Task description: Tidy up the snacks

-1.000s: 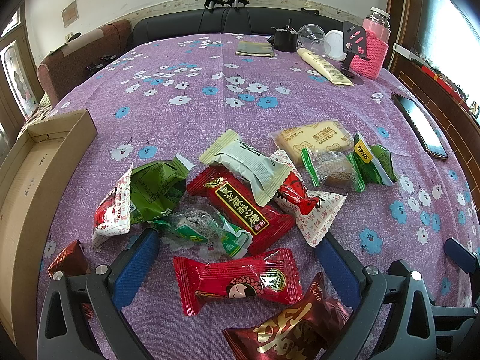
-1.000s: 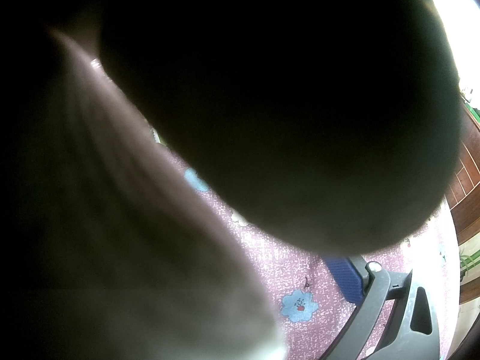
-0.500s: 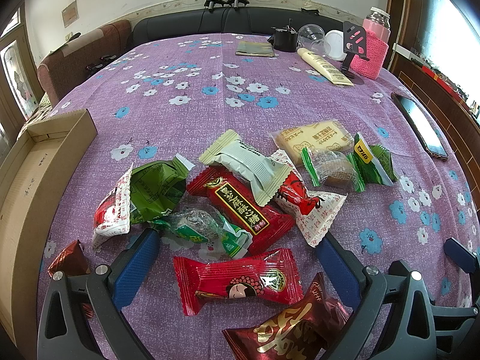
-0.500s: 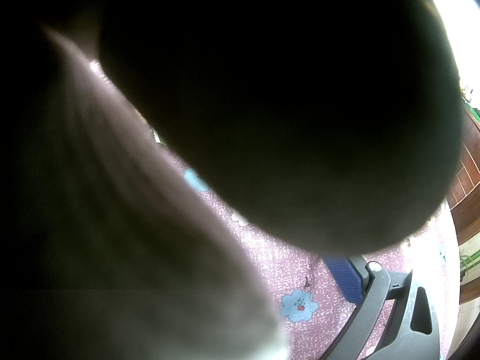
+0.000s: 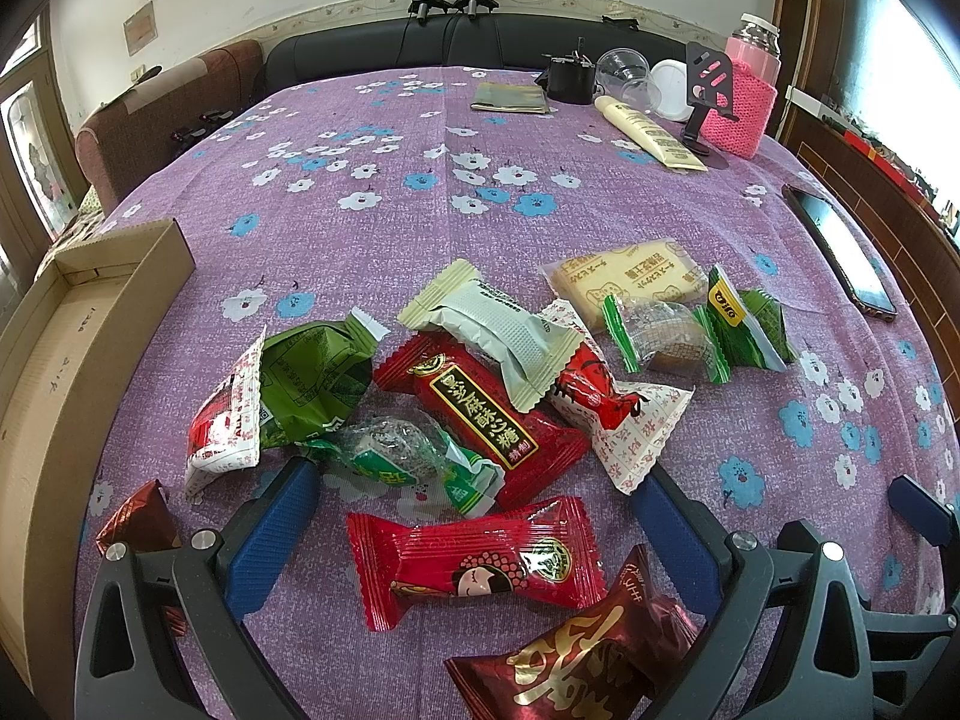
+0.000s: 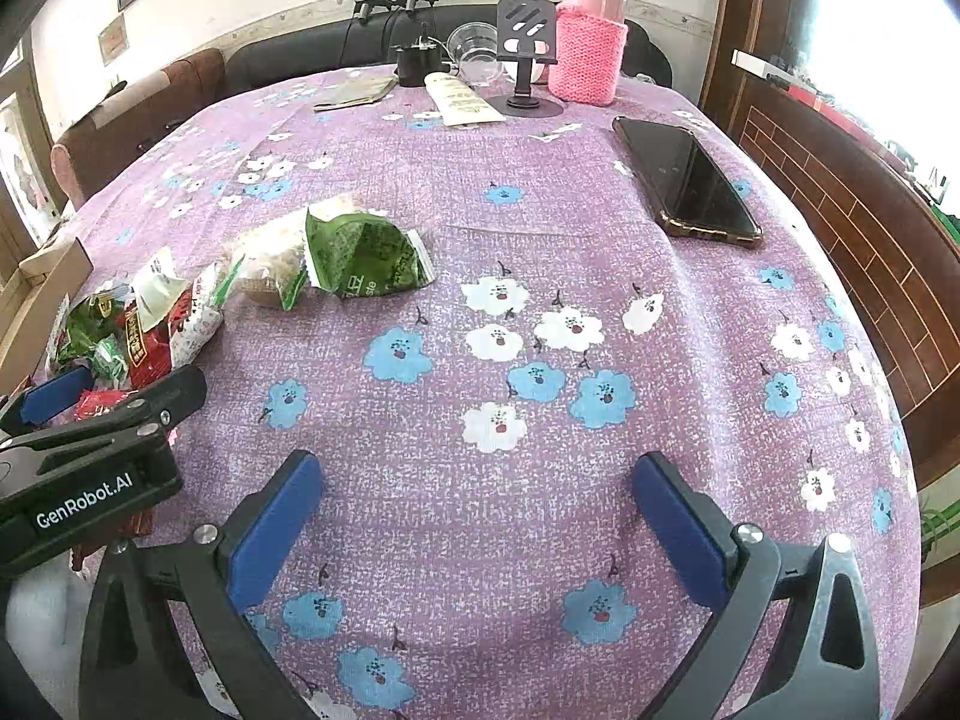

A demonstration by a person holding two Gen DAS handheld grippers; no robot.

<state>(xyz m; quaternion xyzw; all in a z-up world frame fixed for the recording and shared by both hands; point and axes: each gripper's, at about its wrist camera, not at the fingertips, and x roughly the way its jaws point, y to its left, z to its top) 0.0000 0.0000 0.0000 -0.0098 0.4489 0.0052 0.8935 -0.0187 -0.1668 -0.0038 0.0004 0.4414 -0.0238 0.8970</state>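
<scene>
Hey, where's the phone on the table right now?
The phone lies flat near the table's right edge, beyond the open right claw, just short of the pink bottle; the left wrist view shows it far right too.

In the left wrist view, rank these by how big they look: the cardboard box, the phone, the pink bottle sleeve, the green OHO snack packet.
1. cardboard box, partly cut off by the frame.
2. phone.
3. pink bottle sleeve and green OHO snack packet: these look alike, and the sleeve stands much farther away, so no ranking.
</scene>
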